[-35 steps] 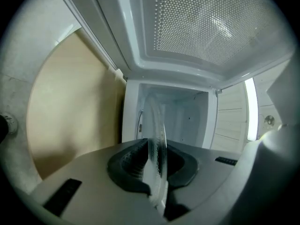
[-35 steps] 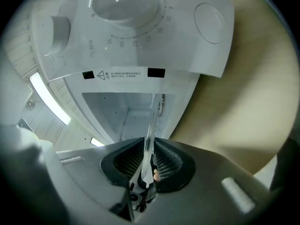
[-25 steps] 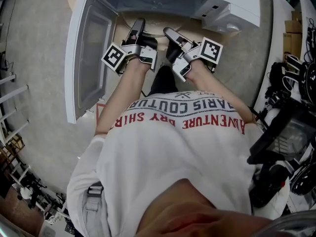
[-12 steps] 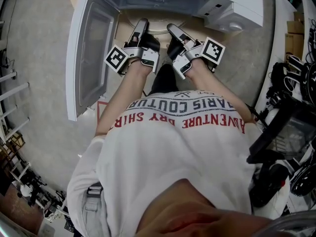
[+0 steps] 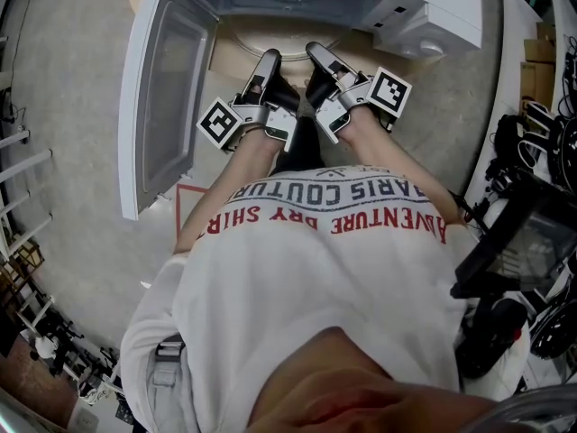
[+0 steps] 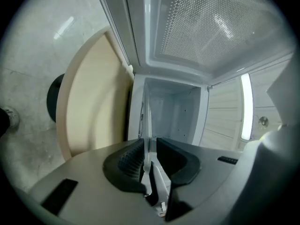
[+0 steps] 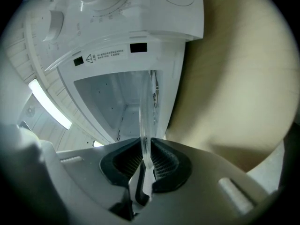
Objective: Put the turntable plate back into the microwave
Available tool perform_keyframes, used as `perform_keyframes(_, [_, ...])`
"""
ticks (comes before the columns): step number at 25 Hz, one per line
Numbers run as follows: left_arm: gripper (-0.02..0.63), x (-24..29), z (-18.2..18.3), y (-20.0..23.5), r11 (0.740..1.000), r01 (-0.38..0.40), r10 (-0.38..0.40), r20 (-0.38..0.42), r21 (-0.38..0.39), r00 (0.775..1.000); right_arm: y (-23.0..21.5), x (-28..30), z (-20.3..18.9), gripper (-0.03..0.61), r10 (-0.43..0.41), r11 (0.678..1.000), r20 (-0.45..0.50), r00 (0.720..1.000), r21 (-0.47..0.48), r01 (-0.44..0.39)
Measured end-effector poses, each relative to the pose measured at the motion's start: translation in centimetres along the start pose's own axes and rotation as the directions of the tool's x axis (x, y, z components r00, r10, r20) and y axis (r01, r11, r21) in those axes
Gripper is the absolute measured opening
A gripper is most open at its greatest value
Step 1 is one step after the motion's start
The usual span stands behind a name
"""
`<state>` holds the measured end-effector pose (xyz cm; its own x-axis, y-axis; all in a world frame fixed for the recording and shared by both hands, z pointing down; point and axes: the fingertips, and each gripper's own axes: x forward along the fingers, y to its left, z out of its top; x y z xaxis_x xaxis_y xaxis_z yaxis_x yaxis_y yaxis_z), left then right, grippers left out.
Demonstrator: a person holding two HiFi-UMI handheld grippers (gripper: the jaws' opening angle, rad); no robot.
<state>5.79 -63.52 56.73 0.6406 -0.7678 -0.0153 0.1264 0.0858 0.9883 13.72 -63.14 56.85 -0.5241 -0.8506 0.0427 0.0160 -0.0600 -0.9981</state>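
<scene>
Left gripper point(image 5: 269, 61) has shifted toward 4 o'clock in the head view, pulling back from the microwave point(image 5: 424, 7) mouth. Its jaws are opening. The turntable plate point(image 6: 146, 118) rim sits between them, clear of the 3 o'clock pad.

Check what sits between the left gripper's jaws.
The turntable plate, edge-on. The left gripper has its jaws opening, leaving a gap beside the glass, as the left gripper view shows.
</scene>
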Motion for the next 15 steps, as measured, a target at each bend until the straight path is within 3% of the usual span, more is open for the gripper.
perform_keyframes(2, [0.044,0.2,0.0,0.0,1.000,0.005,-0.005,0.006,-0.012,1.000,0.2,0.0,0.1,0.043,0.006,1.000,-0.001,1.000,-0.006,-0.006])
perform_keyframes(15, [0.044,2.1,0.3,-2.2,0.997,0.069,-0.069,-0.016,0.024,0.997,2.5,0.9,1.5,0.054,0.063,0.998,0.030,0.998,-0.013,-0.063])
